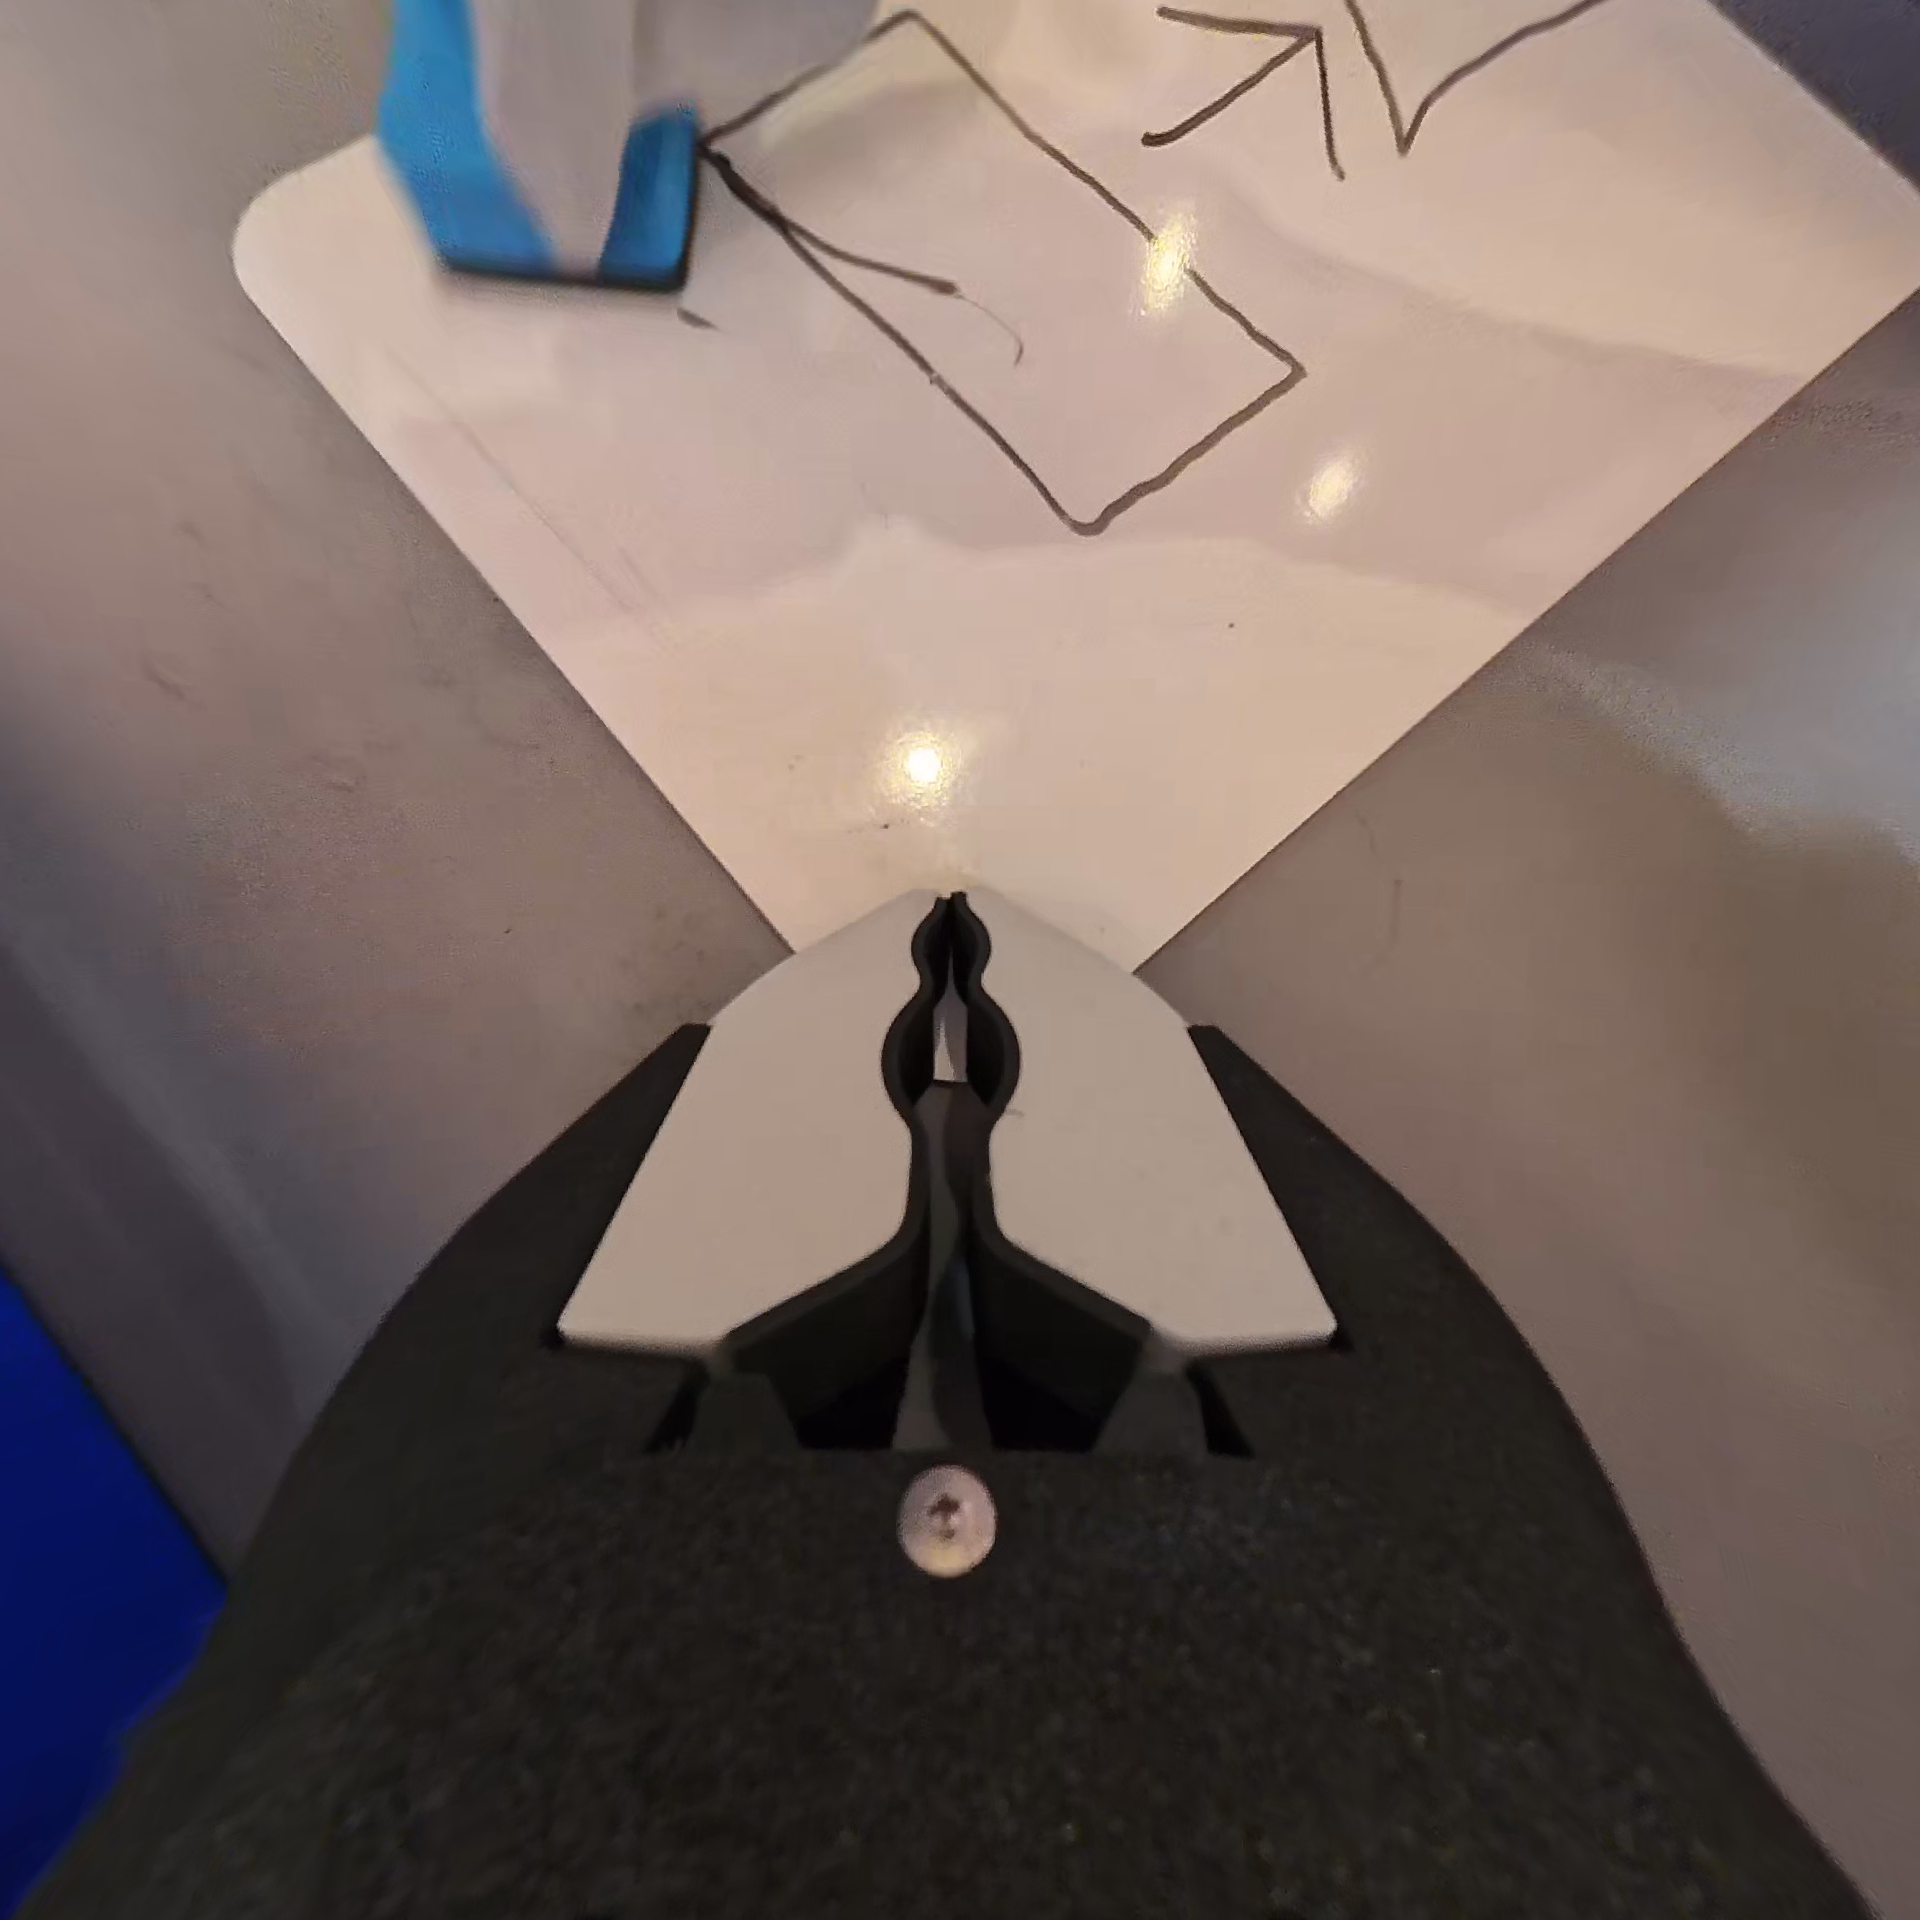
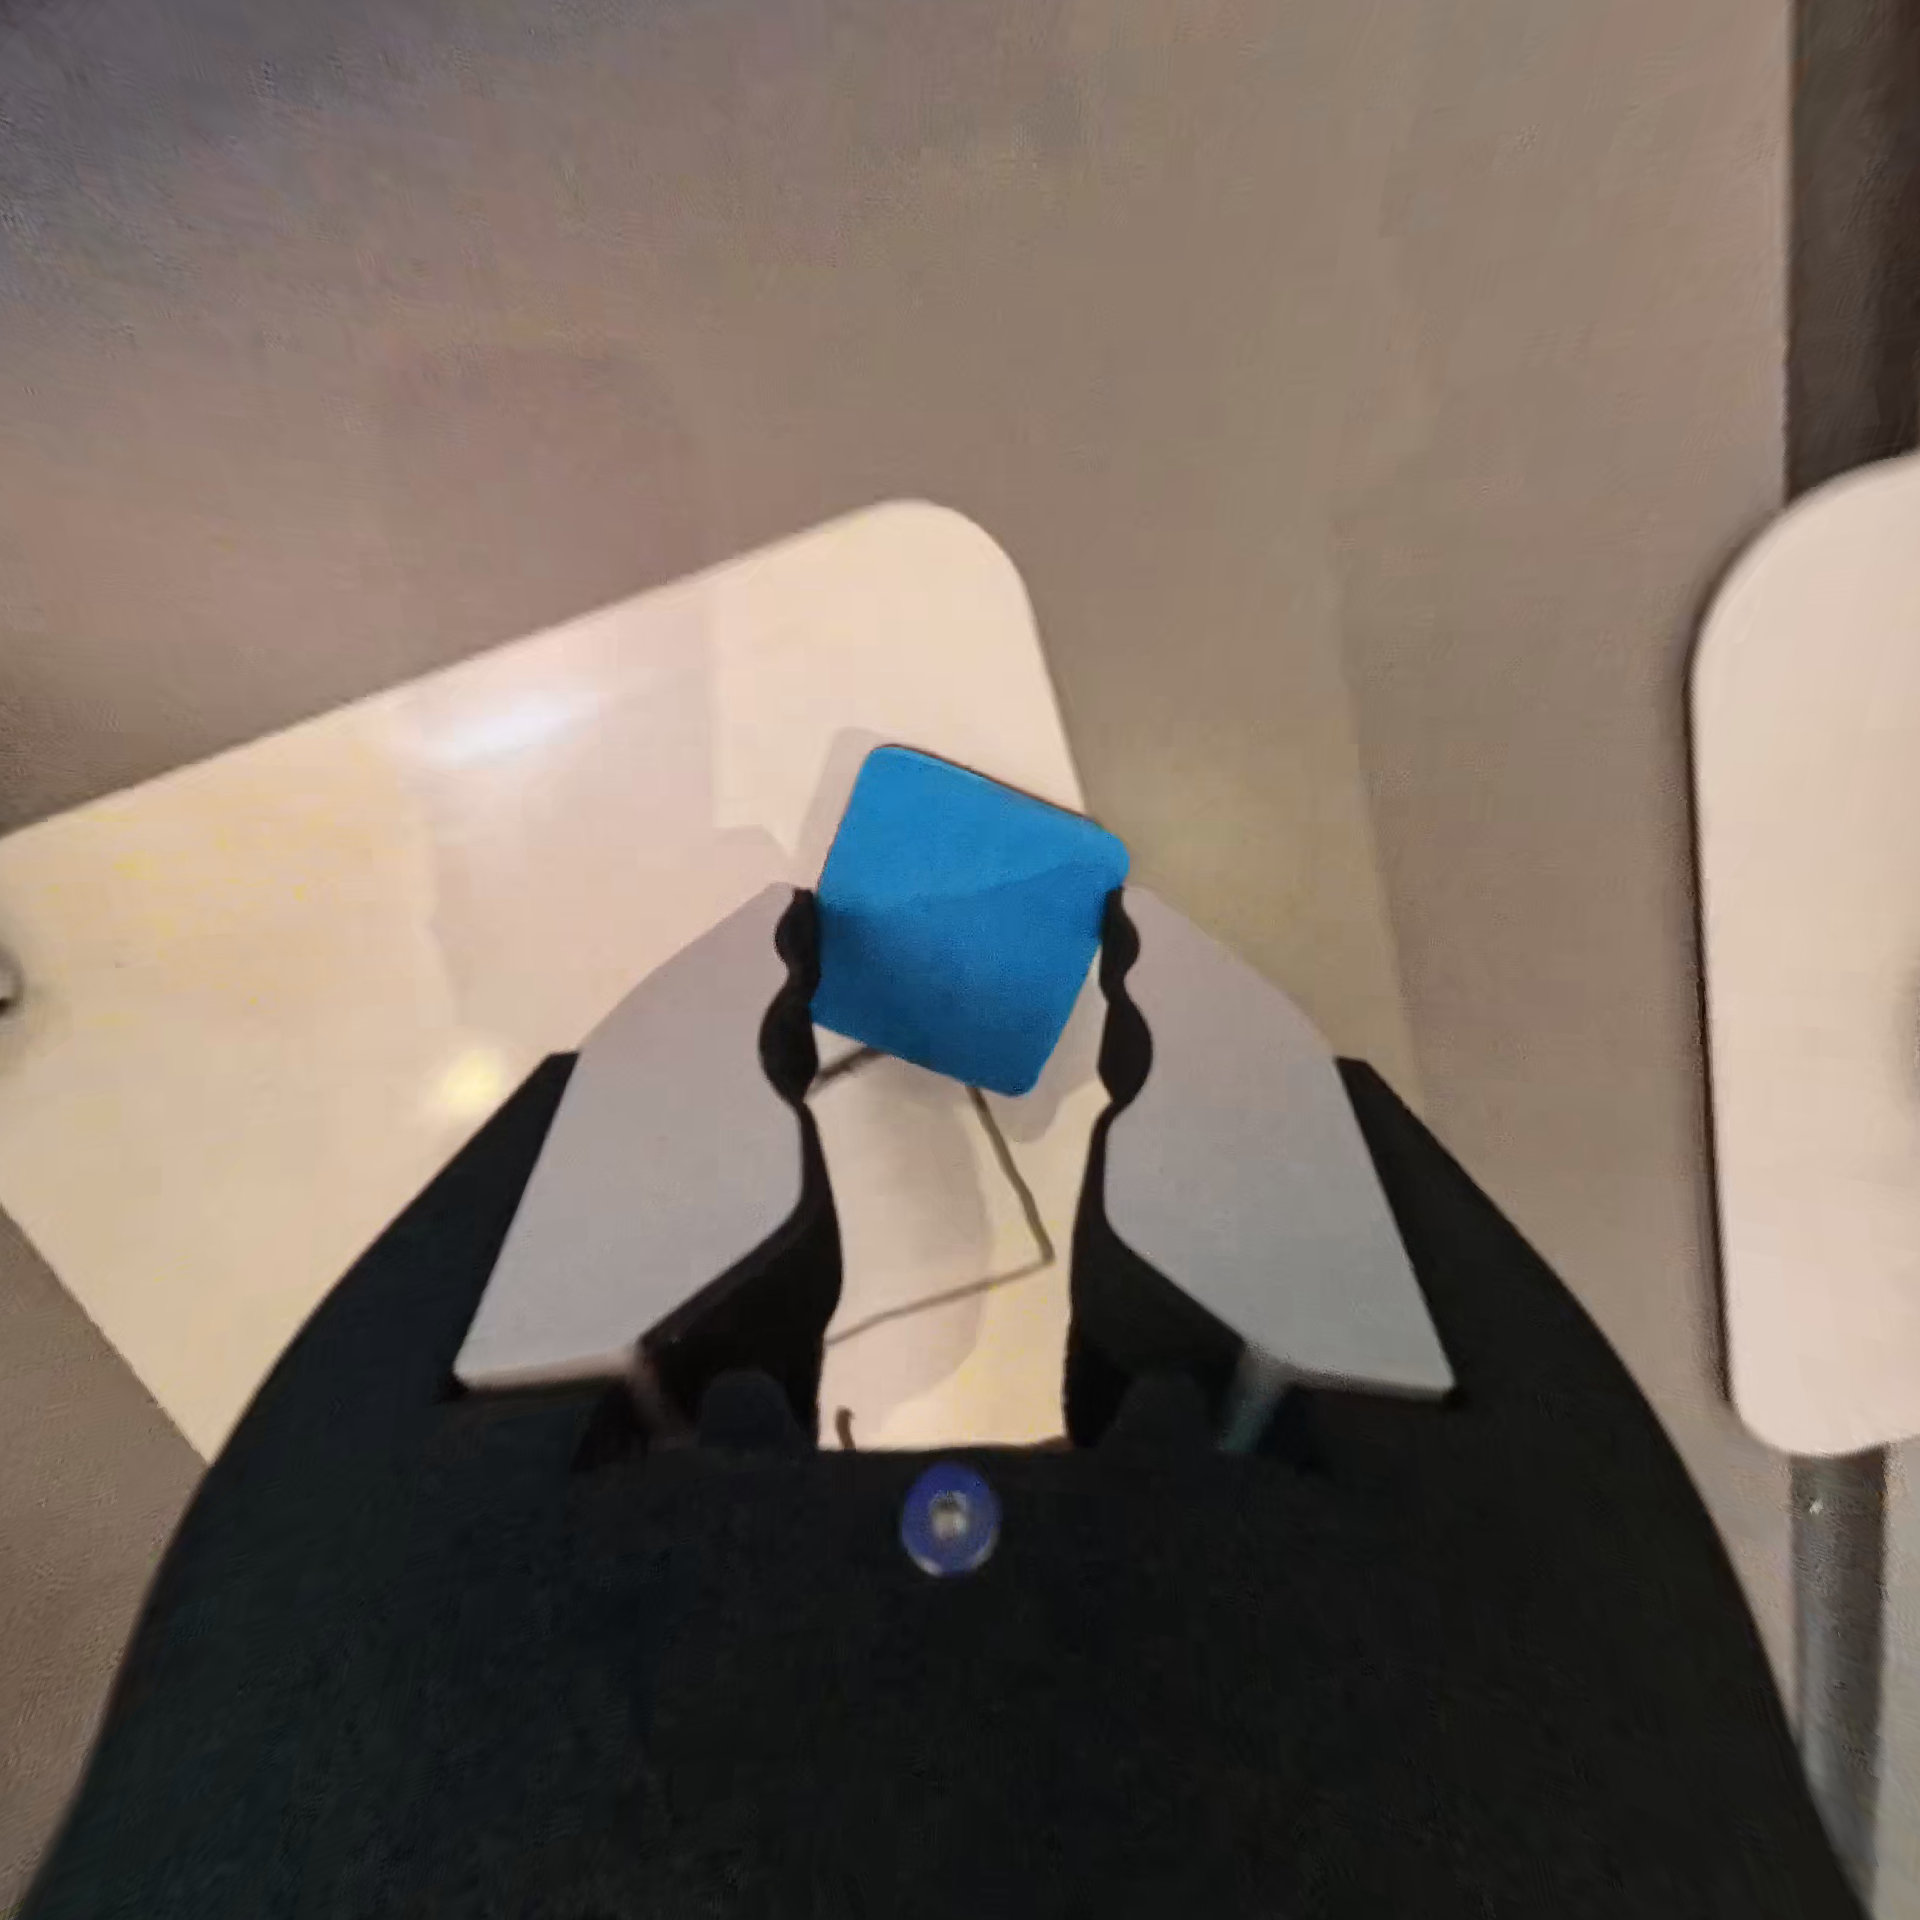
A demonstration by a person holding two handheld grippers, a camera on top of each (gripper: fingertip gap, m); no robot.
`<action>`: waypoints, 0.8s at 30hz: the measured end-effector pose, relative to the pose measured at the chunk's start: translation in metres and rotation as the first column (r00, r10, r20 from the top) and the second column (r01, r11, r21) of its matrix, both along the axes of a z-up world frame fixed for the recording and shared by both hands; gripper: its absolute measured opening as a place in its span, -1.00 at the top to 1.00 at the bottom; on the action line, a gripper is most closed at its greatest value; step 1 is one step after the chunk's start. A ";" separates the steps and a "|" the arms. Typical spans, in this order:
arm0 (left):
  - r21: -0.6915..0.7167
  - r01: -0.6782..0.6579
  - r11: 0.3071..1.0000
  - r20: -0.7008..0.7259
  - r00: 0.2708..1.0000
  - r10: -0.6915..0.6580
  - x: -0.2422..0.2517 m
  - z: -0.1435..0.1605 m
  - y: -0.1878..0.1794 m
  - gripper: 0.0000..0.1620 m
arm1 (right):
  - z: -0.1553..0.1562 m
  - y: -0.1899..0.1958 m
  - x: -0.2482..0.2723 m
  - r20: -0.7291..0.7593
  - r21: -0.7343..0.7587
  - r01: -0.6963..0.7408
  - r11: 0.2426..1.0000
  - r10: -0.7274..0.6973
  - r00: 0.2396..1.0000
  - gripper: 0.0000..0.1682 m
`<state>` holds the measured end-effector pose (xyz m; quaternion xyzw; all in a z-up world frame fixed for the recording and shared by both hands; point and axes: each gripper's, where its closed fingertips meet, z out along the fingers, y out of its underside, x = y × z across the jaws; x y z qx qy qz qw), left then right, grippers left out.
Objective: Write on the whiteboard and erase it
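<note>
A white whiteboard sheet [image 1: 790,582] lies flat on a grey table, with black marker drawings on it: a rectangle [image 1: 997,312], an arrow [image 1: 1247,88] and part of another shape. My left gripper [image 1: 951,899] is shut and empty, its tips over the near corner of the board. My right gripper [image 2: 956,914] is shut on a blue square eraser [image 2: 961,925]. In the left wrist view the eraser [image 1: 655,197] rests on the board at the rectangle's far left corner, held by a grey finger [image 1: 582,94]. The whiteboard [image 2: 312,935] lies under it.
The grey table [image 1: 260,675] surrounds the board. A blue object [image 1: 73,1507] sits at the lower left edge of the left wrist view. A white rounded panel [image 2: 1818,987] and a dark upright strip [image 2: 1849,208] stand at the right of the right wrist view.
</note>
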<state>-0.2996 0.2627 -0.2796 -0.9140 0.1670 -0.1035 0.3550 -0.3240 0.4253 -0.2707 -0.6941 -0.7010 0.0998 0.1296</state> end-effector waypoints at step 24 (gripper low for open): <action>-0.002 0.004 1.000 0.002 1.000 -0.004 0.003 0.000 0.003 1.00 | -0.001 -0.023 0.085 -0.022 -0.029 -0.001 1.000 0.001 1.000 0.38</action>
